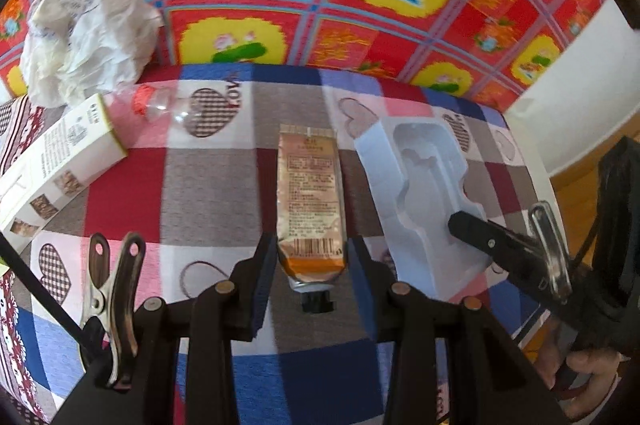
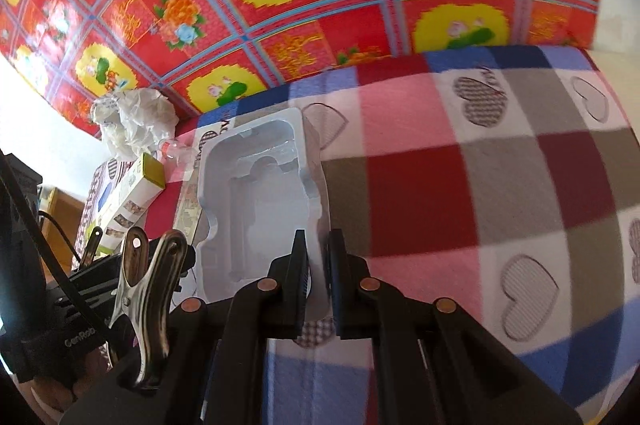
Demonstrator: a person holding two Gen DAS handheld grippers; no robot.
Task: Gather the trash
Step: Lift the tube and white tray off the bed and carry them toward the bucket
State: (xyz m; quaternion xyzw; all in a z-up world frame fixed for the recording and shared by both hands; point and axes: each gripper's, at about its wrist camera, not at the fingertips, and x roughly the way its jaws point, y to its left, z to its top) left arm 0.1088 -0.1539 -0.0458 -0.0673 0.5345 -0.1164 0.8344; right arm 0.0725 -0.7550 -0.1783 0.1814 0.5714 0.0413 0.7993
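We've got the left tool point(image 1: 312, 271) clamped on an orange tube point(image 1: 311, 199), its barcode and fine print too blurred to read, cap toward us above the checked cloth point(image 1: 216, 185) marked "Love". Our right tool point(image 2: 318, 265) is pinched tight on the rim of the white plastic tray insert point(image 2: 256, 201), lying just right of the tube; "CenRob..." shows on a strap point(image 2: 80, 337).

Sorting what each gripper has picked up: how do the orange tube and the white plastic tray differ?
The orange tube is slim, flat and printed; the white plastic tray is wider, blank and moulded with hollows. The left gripper clamps the tube near its cap; the right gripper pinches the tray's edge. Both are held trash.
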